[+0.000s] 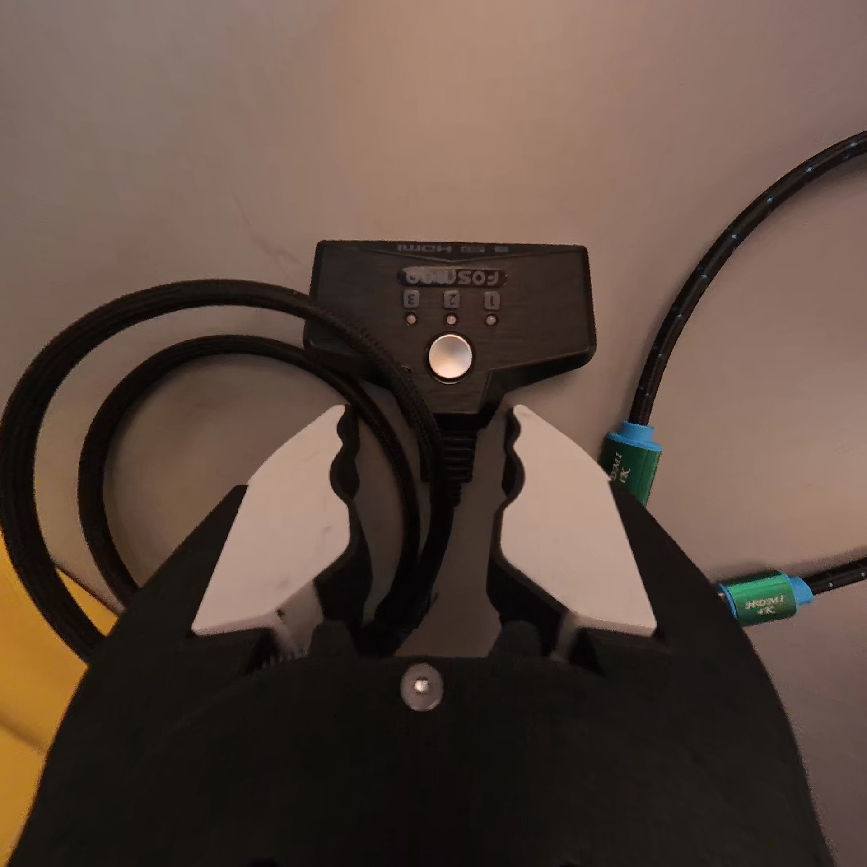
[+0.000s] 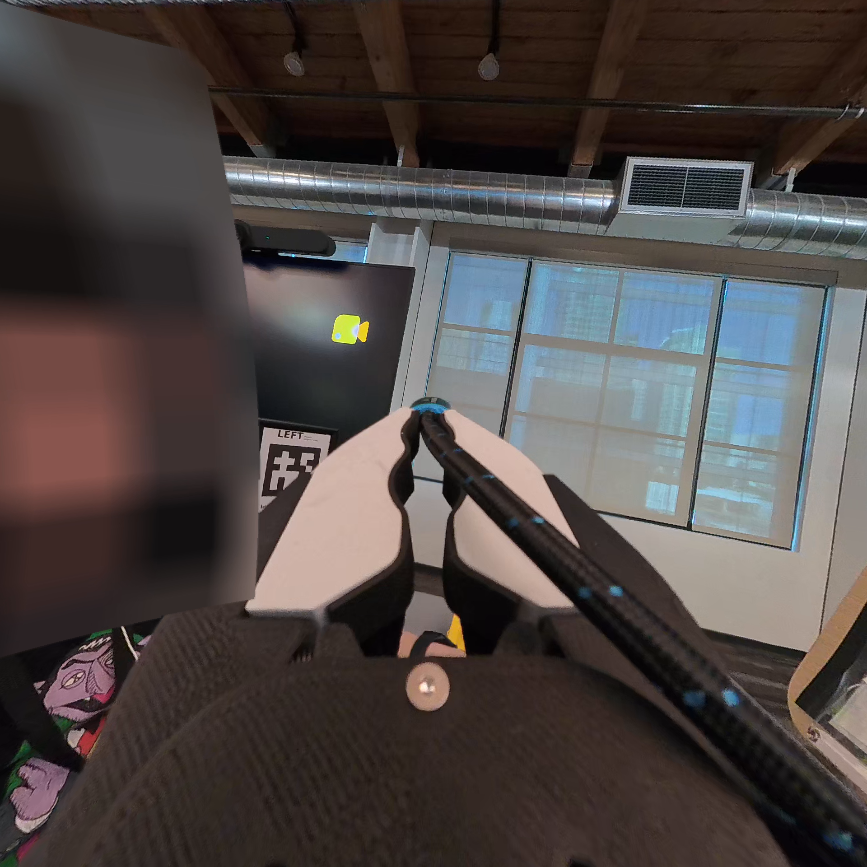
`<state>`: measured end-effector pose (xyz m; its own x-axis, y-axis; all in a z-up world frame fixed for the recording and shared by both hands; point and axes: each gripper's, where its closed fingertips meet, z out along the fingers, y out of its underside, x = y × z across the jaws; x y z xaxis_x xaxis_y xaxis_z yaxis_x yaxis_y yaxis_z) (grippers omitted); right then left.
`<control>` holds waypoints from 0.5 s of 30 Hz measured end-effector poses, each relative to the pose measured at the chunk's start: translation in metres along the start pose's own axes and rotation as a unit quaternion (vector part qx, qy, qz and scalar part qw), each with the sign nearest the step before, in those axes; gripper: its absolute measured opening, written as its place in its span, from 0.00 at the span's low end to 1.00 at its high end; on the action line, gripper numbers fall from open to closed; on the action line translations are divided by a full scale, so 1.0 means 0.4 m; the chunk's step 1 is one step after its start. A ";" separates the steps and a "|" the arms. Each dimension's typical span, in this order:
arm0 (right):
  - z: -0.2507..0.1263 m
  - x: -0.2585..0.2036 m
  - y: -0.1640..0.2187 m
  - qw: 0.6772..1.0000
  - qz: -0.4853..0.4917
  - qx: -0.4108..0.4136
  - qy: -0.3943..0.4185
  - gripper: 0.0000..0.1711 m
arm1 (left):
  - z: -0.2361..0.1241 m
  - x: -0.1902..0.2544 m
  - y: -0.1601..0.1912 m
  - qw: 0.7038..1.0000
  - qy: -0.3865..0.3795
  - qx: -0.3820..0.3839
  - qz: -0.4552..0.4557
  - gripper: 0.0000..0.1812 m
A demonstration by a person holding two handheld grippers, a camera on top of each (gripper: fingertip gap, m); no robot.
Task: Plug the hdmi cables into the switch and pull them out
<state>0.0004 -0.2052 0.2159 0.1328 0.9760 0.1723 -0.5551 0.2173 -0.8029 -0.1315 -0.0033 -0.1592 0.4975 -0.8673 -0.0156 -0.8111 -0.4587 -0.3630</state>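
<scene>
My left gripper [image 1: 427, 413] hangs over the pale table [image 1: 469, 140] with its jaws spread apart, gripping nothing. Between the white fingers [image 1: 300, 506] runs the ribbed neck of the black switch [image 1: 448, 319], and the switch body lies flat on the table just past my fingertips — three small lamps in a row and a round silver button [image 1: 450, 359] facing up. Its own black braided lead [image 1: 155, 338] curls in a loop to the left, passes over the switch's near left corner and crosses down between my jaws. I cannot tell whether either finger touches the neck.

To the right lie two green plugs with blue collars, both free of the switch. One plug [image 1: 631, 457] sits just beside my right finger, its black cable with blue flecks [image 1: 732, 244] arcing up and away to the right edge. The other plug [image 1: 760, 600] lies nearer me, pointing left, partly hidden behind the gripper body.

My right gripper [image 2: 429, 413] is raised off the table, pointing toward a window [image 2: 633, 399] and a dark screen [image 2: 323, 342] — its jaws are clenched on a third cable [image 2: 563, 558], black with blue flecks. The cable is pinched at the tips, right behind a blue collar [image 2: 429, 407], and trails back over my right finger toward the lower right corner.
</scene>
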 end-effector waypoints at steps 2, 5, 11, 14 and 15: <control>0.002 0.002 0.007 1.000 0.001 -0.005 0.000 0.04 | 0.001 0.000 -0.005 1.000 0.004 0.013 0.008 0.32; 0.005 0.004 0.016 1.000 0.006 -0.013 0.000 0.04 | 0.004 0.008 -0.016 0.999 0.015 0.010 0.028 0.25; -0.007 0.008 0.009 1.000 -0.004 -0.017 0.008 0.04 | -0.023 0.031 -0.029 0.998 0.037 0.010 0.059 0.17; -0.015 0.014 0.001 1.000 -0.003 -0.011 0.014 0.04 | -0.069 0.050 -0.054 0.995 0.054 0.045 0.067 0.16; -0.016 0.016 -0.001 1.000 -0.003 -0.011 0.017 0.04 | -0.091 0.061 -0.066 0.993 0.065 0.062 0.071 0.16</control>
<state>0.0069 -0.1991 0.2136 0.1640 0.9738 0.1579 -0.5358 0.2223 -0.8146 -0.1093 -0.0193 -0.1163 0.3305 -0.9428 0.0425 -0.8220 -0.3097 -0.4779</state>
